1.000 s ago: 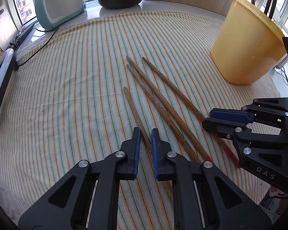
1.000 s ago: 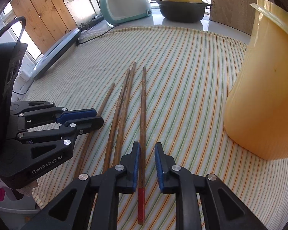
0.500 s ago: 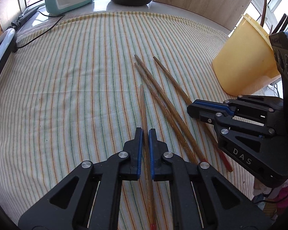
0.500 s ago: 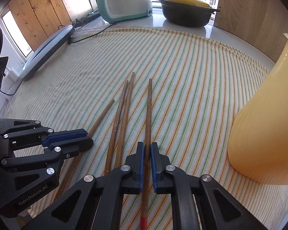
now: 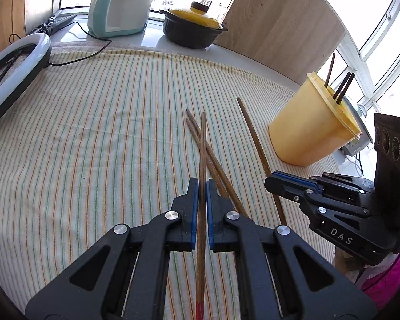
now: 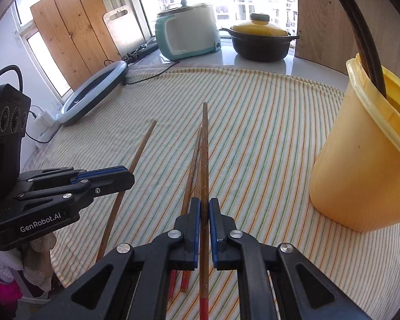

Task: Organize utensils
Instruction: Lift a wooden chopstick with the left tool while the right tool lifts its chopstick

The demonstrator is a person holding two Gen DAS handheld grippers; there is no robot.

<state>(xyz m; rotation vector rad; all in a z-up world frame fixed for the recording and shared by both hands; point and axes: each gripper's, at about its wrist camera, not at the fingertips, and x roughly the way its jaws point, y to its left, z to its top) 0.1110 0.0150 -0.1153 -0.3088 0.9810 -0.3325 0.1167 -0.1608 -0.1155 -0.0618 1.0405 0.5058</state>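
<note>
My left gripper (image 5: 202, 184) is shut on a wooden chopstick (image 5: 202, 144) with a red end and holds it above the striped cloth. My right gripper (image 6: 204, 203) is shut on another red-ended chopstick (image 6: 205, 149), also lifted. In the left wrist view the right gripper (image 5: 273, 181) shows at the right with its chopstick (image 5: 253, 133). In the right wrist view the left gripper (image 6: 128, 177) shows at the left with its chopstick (image 6: 141, 144). Two chopsticks (image 5: 213, 160) lie on the cloth between the grippers, also in the right wrist view (image 6: 193, 170). A yellow cup (image 5: 312, 128) holding three dark chopsticks stands at the right (image 6: 365, 165).
A striped cloth (image 5: 93, 133) covers the round table. At the back stand a teal rice cooker (image 6: 186, 34) and a black pot with a yellow lid (image 6: 261, 40). A ring light (image 6: 93, 93) lies at the left edge. Wooden boards lean behind.
Both grippers closed on a chopstick each and lifted them off the cloth. Both views rose and tilted up, so the two held chopsticks now point forward over the table.
</note>
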